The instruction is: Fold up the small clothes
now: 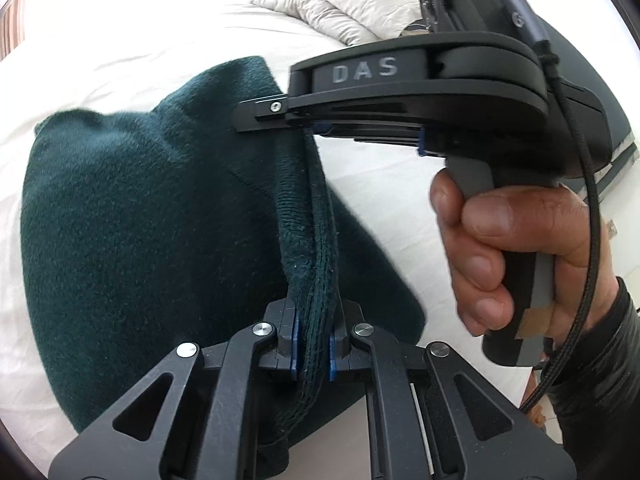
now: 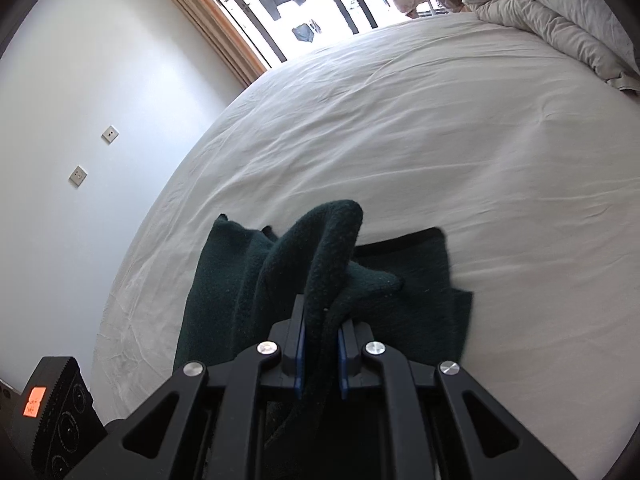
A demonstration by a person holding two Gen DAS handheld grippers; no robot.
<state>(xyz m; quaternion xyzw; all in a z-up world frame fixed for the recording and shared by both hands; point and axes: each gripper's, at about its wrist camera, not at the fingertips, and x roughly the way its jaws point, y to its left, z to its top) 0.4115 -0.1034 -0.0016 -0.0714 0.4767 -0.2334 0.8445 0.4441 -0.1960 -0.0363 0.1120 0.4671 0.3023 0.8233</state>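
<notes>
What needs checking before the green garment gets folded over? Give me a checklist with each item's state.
1. Left gripper shut on the garment edge: ok, the ribbed hem is pinched between its pads.
2. Right gripper shut on the garment: ok, thick fabric sits clamped between its pads.
3. Edge between the two grippers taut: ok, the hem runs straight from one to the other in the left view.
4. Rest of the garment flat: not ok, it is bunched and partly lifted off the bed sheet.
5. Landing space on the sheet: ok, bare sheet lies beyond the garment.
6. Corners lined up for the fold: cannot tell.
</notes>
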